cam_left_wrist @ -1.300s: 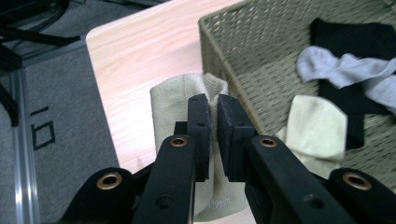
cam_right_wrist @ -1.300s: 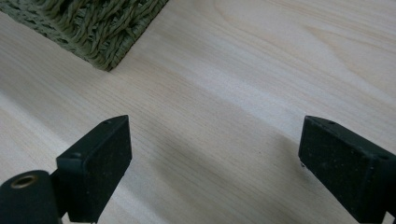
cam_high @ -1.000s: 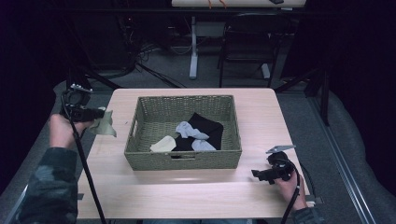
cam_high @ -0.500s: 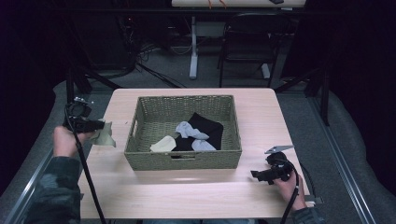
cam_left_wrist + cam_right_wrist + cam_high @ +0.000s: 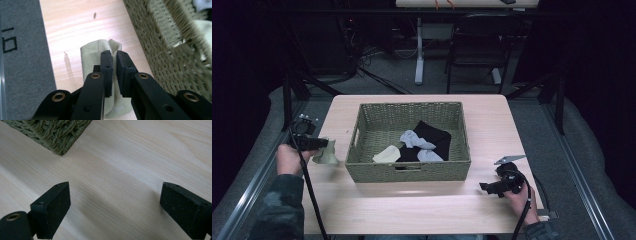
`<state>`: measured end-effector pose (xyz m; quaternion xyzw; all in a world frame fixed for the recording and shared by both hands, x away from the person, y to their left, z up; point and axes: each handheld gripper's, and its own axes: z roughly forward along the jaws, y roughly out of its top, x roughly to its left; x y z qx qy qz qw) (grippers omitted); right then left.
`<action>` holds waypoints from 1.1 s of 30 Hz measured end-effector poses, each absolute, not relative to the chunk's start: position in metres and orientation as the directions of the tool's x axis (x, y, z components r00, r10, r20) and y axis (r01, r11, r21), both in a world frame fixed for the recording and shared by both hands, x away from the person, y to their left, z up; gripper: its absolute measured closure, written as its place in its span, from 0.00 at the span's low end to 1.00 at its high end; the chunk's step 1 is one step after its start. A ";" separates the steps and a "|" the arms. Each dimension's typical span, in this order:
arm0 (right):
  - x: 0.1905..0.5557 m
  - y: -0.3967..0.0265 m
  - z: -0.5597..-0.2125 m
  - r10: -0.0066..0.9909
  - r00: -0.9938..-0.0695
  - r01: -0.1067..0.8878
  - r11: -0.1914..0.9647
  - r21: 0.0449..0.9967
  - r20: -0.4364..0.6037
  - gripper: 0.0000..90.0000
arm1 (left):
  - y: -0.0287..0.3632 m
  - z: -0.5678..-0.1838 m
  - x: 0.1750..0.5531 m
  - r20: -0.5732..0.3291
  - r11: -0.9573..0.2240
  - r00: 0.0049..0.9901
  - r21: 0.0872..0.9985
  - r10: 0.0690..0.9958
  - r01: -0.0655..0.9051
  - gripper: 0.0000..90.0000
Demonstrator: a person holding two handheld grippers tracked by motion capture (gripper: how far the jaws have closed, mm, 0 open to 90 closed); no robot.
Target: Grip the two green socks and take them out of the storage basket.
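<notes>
The left tongs (image 5: 113, 72) are clamped on a pale beige sock (image 5: 96, 53), pinching a fold of it between the black pads. The sock hangs down onto the counter (image 5: 422, 205), just beside the left wall of the woven basket (image 5: 409, 172), outside it. From the high view you can see the same left tongs (image 5: 319, 145) with the sock (image 5: 327, 156) near the counter's left edge.

The right tongs (image 5: 113, 206) sit with the jaws spread wide, nothing between them, just bare wood underneath and a corner of the basket (image 5: 57, 135) up top. In the high view they (image 5: 487, 187) rest low over the counter's front right part, well apart from the basket.

Inside the basket: a black cloth (image 5: 434, 137), a couple of grey socks (image 5: 412, 139) and another beige sock (image 5: 387, 154).

There's tiny print on the held sock's lower end, too small to read. On the grey floor (image 5: 22, 50) at the left there's a black marking, partly cut off, can't make it out.
</notes>
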<state>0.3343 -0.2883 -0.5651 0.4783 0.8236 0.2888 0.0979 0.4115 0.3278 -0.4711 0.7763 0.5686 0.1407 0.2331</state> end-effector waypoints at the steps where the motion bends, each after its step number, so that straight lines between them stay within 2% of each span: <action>1: 0.334 -0.289 -0.564 0.846 -0.522 0.732 0.377 0.568 0.110 0.10 | 0.328 -0.476 0.411 -0.053 -0.243 0.313 0.514 0.948 0.822 0.93; 8: 0.334 -0.289 -0.566 0.846 -0.520 0.732 0.372 0.571 0.116 0.10 | 0.330 -0.503 0.409 -0.082 -0.228 0.301 0.479 0.950 0.848 0.93; 14: 0.333 -0.291 -0.564 0.851 -0.515 0.731 0.370 0.573 0.108 0.10 | 0.330 -0.529 0.408 -0.140 -0.211 0.294 0.424 0.946 0.881 0.91; 15: 0.334 -0.289 -0.565 0.849 -0.516 0.733 0.368 0.572 0.116 0.10 | 0.330 -0.535 0.408 -0.179 -0.204 0.300 0.418 0.937 0.885 0.85; 17: 0.334 -0.287 -0.566 0.844 -0.524 0.731 0.381 0.567 0.109 0.10 | 0.330 -0.536 0.406 -0.194 -0.193 0.295 0.419 0.936 0.887 0.72; 18: 0.334 -0.287 -0.566 0.844 -0.524 0.731 0.381 0.567 0.109 0.10 | 0.330 -0.536 0.406 -0.194 -0.193 0.295 0.419 0.936 0.887 0.67; 19: 0.334 -0.287 -0.566 0.842 -0.528 0.730 0.384 0.565 0.110 0.10 | 0.331 -0.535 0.405 -0.198 -0.192 0.298 0.424 0.934 0.885 0.67; 20: 0.334 -0.287 -0.566 0.843 -0.527 0.730 0.383 0.566 0.110 0.10 | 0.331 -0.533 0.403 -0.199 -0.188 0.295 0.429 0.935 0.884 0.62; 24: 0.333 -0.291 -0.564 0.850 -0.516 0.735 0.375 0.565 0.107 0.10 | 0.335 -0.523 0.398 -0.190 -0.161 0.270 0.450 0.944 0.878 0.39; 25: 0.332 -0.291 -0.565 0.852 -0.510 0.734 0.363 0.574 0.114 0.10 | 0.337 -0.521 0.397 -0.193 -0.157 0.268 0.453 0.944 0.878 0.30; 29: 0.332 -0.289 -0.565 0.848 -0.519 0.732 0.377 0.568 0.105 0.10 | 0.342 -0.508 0.392 -0.195 -0.142 0.263 0.480 0.945 0.866 0.19; 33: 0.332 -0.289 -0.566 0.850 -0.516 0.733 0.376 0.567 0.104 0.10 | 0.346 -0.489 0.385 -0.181 -0.123 0.251 0.524 0.951 0.843 0.16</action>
